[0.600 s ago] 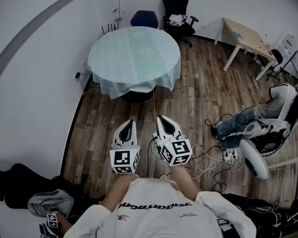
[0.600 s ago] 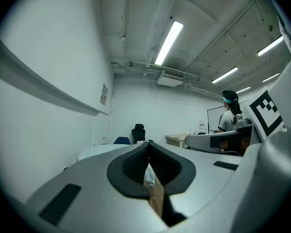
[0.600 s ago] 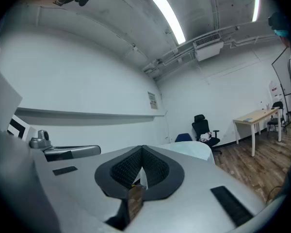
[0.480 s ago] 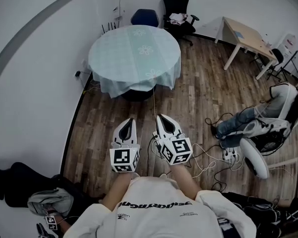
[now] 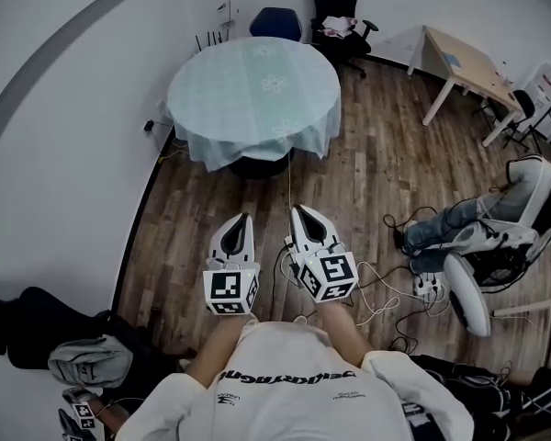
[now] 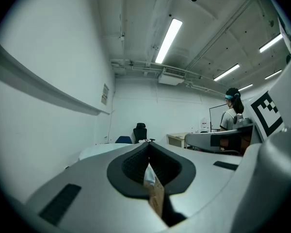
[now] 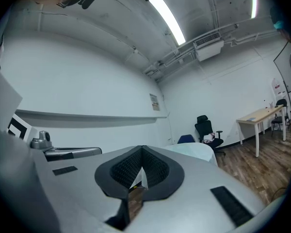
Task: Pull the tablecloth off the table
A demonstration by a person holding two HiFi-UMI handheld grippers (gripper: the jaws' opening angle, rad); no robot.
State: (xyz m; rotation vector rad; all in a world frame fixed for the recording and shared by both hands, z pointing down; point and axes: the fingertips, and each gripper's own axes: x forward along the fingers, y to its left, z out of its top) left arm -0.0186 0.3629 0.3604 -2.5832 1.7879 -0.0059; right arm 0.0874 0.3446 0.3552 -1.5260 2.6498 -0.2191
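The round table point(image 5: 185, 118) stands near the far wall, covered by a pale teal tablecloth point(image 5: 253, 95) with flower prints that hangs over its rim. My left gripper point(image 5: 244, 220) and right gripper point(image 5: 299, 211) are held side by side over the wooden floor, a good way short of the table and pointing toward it. Both are shut with nothing between the jaws. The left gripper view shows the closed jaws with the left gripper point(image 6: 148, 148) tip and a sliver of the tablecloth point(image 6: 99, 151) beyond. In the right gripper view the tablecloth point(image 7: 196, 152) lies past the shut right gripper point(image 7: 142, 150).
A blue chair point(image 5: 275, 21) and a black office chair point(image 5: 342, 16) stand behind the table. A wooden desk point(image 5: 464, 62) is at the far right. A seated person point(image 5: 473, 228) and floor cables point(image 5: 386, 292) are on the right. The white wall runs along the left.
The whole view has shifted slightly, so table and grippers sit a little higher in the picture. Both grippers stay shut and side by side.
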